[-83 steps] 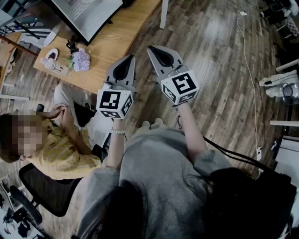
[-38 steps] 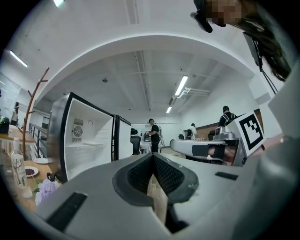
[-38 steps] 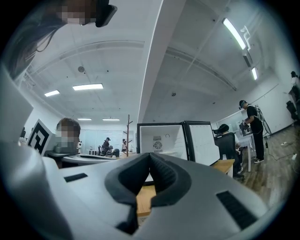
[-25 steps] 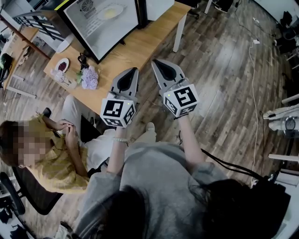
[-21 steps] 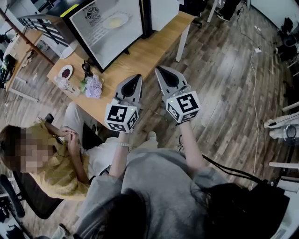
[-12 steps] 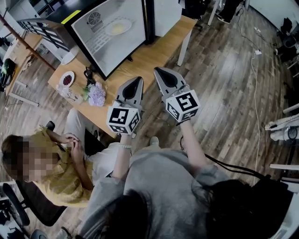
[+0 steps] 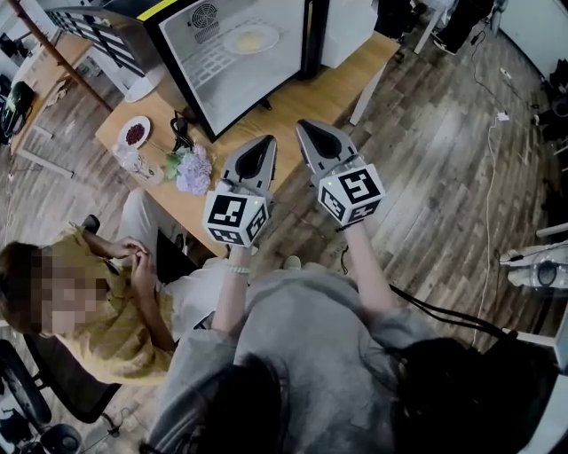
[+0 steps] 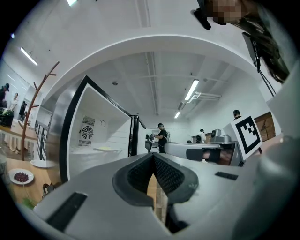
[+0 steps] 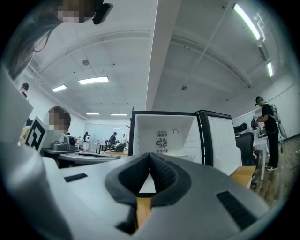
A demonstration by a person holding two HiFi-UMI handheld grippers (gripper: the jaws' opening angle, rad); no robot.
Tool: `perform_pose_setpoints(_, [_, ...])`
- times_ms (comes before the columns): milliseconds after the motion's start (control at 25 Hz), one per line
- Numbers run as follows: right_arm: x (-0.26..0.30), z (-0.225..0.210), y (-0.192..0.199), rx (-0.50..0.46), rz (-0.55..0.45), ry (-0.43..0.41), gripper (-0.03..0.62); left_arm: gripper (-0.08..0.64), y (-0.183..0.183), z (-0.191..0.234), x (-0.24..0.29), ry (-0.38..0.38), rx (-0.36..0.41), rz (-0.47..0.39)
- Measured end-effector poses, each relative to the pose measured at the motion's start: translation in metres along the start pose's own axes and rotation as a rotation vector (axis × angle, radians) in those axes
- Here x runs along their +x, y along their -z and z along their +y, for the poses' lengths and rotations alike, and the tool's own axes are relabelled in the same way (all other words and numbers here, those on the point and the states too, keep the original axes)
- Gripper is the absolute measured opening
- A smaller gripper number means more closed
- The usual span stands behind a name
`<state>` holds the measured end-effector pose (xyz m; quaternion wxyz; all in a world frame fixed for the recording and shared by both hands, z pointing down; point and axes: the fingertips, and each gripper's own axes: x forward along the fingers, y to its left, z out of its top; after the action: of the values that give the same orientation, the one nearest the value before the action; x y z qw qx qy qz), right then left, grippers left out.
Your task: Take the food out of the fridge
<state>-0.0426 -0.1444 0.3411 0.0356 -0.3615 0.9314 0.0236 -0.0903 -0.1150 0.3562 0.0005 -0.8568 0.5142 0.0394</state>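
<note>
A small fridge [image 7: 232,55] stands open on a wooden table [image 7: 302,99] at the top of the head view. Inside, a plate of pale yellow food [image 7: 251,39] lies on a white wire shelf. My left gripper [image 7: 264,141] and right gripper [image 7: 305,126] are held side by side, level, short of the table's near edge, pointing at the fridge. Both are shut with nothing between their pads. The left gripper [image 8: 153,155] has the fridge [image 8: 101,136] and the plate [image 8: 107,149] to its left. The right gripper [image 9: 150,155] faces the fridge's interior [image 9: 161,133] head on.
The fridge door [image 7: 344,25] hangs open at the right. A person in a yellow shirt [image 7: 106,310] sits at the table's near left. A bunch of pale flowers [image 7: 193,168] and a small plate of red bits [image 7: 135,133] lie on the table's left end.
Both grippers have advanced together towards the table and fridge, staying shut. The open fridge and its plate have come further into the head view.
</note>
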Motion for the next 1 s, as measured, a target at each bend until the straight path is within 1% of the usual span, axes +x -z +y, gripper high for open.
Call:
perform_pose_setpoints(280, [0.023,-0.002,0.006,0.030,0.007,-0.020,0.009,0.008,0.002,0.020,0.001,-0.038,-0.009,0.004])
perform_pose_setpoints(480, [0.045,-0.006,0.007,0.043,0.011,-0.061,0.009,0.008,0.000,0.039,0.007,-0.089,-0.010,0.007])
perform_pose_setpoints(640, [0.063,-0.021,0.011,0.063,0.014,-0.096,0.009,0.008,0.001,0.048,0.022,-0.127,-0.011,0.009])
perform_pose_setpoints(760, [0.082,-0.034,0.010,0.070,0.011,-0.134,0.009,0.008,-0.001,0.059,0.039,-0.165,-0.009,0.003])
perform_pose_setpoints(1000, [0.118,-0.056,0.016,0.093,0.019,-0.235,0.009,0.008,0.001,0.081,0.067,-0.265,-0.007,-0.002])
